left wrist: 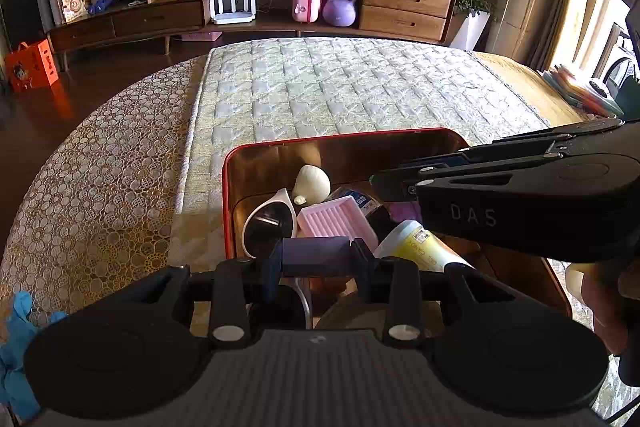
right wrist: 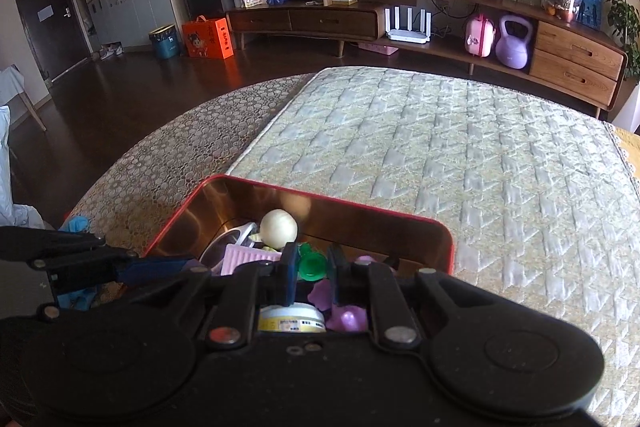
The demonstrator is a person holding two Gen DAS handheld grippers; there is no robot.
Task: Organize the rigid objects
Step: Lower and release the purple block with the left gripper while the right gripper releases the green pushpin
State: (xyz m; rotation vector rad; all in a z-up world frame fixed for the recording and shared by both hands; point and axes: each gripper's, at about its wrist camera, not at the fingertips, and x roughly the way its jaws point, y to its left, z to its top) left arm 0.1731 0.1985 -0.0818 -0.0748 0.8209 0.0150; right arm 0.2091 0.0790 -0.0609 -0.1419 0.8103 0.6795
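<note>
One left gripper point(left wrist: 317, 259) is being held over the near end of one red-rimmed tin point(left wrist: 228, 195); one dark purple block point(left wrist: 316, 255) is being clamped between its fingers at a narrow gap. One right gripper point(right wrist: 314, 281) is being held over the same tin, and one green cap point(right wrist: 312, 263) is being pinched between its two fingers, closely set.

Inside the tin, the following are being stored together:
- one pair of white-framed sunglasses point(left wrist: 272, 219);
- one pink ridged tray point(left wrist: 336, 221), touching the sunglasses;
- one yellow-labelled tube point(left wrist: 416, 247);
- one cream bulb point(left wrist: 314, 183), farthest back;
- purple pieces point(right wrist: 346, 317), count uncertain.

The tin is being supported on one quilted mat point(left wrist: 340, 87). Beyond, one purple kettlebell point(left wrist: 339, 3) is being kept under a wooden sideboard point(left wrist: 404, 7).
</note>
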